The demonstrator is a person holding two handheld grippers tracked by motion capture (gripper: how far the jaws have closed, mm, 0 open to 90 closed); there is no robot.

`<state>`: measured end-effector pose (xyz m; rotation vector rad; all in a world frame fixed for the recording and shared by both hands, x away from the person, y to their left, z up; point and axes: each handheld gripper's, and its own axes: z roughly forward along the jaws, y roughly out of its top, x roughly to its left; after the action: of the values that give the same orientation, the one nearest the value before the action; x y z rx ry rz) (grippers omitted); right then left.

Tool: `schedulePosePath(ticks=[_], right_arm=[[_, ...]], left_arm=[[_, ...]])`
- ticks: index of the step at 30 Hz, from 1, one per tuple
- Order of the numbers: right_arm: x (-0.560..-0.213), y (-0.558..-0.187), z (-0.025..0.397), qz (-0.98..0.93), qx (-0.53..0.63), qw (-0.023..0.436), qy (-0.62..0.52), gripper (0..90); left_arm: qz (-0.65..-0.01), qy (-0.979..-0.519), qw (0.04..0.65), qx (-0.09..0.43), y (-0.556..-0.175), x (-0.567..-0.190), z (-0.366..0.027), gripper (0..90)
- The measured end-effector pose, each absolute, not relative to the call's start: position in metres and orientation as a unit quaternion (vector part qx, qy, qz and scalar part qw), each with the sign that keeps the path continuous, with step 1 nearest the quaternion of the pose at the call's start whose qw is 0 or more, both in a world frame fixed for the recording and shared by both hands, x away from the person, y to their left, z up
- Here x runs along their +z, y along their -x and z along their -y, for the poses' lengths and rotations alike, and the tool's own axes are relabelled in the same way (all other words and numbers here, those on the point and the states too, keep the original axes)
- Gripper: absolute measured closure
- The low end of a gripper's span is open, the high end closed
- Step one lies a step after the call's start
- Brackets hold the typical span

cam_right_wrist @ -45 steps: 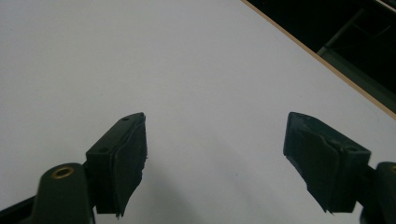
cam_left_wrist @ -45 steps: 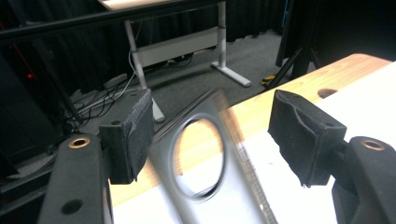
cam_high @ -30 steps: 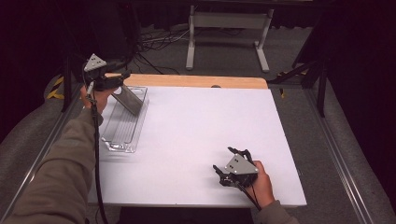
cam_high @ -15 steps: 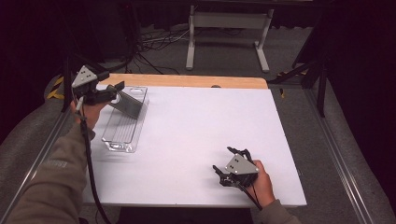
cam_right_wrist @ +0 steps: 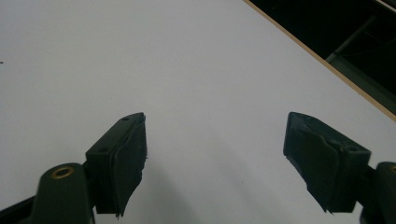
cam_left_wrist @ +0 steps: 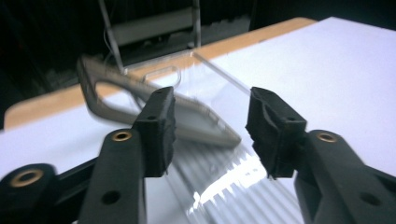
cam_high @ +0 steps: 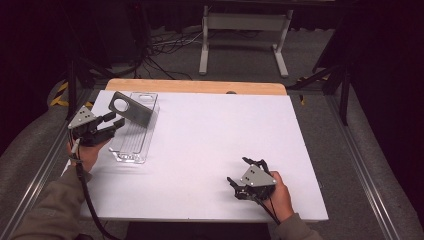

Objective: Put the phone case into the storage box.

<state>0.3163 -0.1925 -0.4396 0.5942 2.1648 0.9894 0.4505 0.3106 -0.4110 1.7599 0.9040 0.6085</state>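
Note:
A clear ribbed plastic tray (cam_high: 131, 145) lies at the left of the white table (cam_high: 215, 130). A grey metal plate (cam_high: 131, 108) with a round hole leans tilted across the tray's far end. My left gripper (cam_high: 115, 123) hovers open at the tray's left side, its jaws pointing toward the plate and touching nothing. In the left gripper view the left gripper (cam_left_wrist: 210, 116) frames the plate (cam_left_wrist: 196, 119) just beyond its fingertips, with the tray (cam_left_wrist: 233, 186) below. My right gripper (cam_high: 237, 170) rests open near the table's front right; the right gripper (cam_right_wrist: 215, 135) has bare tabletop between its jaws.
A wooden strip (cam_high: 200, 86) borders the table's far edge. Behind it, a white metal stand (cam_high: 242, 30) and cables sit on the floor. Metal rails (cam_high: 360, 165) run along both sides of the table.
My left gripper has pulled back from the tray's far end toward the near left, away from the plate. The plate stays leaning in the tray. The right gripper has not moved.

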Motion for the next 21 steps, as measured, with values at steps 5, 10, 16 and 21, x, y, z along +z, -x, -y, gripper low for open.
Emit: schedulePosePath(ticks=[5, 10, 16, 21], right_arm=[[-0.440, -0.317, 0.191, -0.832, 0.378, 0.336, -0.228, 22.9], [-0.441, -0.317, 0.192, -0.833, 0.376, 0.335, -0.230, 22.7], [-0.442, -0.317, 0.193, -0.833, 0.374, 0.334, -0.232, 22.5], [-0.442, -0.317, 0.193, -0.835, 0.371, 0.335, -0.231, 22.5]], left_arm=[[-0.396, -0.731, 0.497, 0.249, -0.465, -0.418, -0.314, 65.0], [-0.411, -0.734, 0.484, 0.241, -0.482, -0.425, -0.314, 71.7], [-0.415, -0.741, 0.462, 0.255, -0.501, -0.422, -0.311, 76.8], [-0.415, -0.747, 0.447, 0.264, -0.519, -0.416, -0.308, 76.9]])
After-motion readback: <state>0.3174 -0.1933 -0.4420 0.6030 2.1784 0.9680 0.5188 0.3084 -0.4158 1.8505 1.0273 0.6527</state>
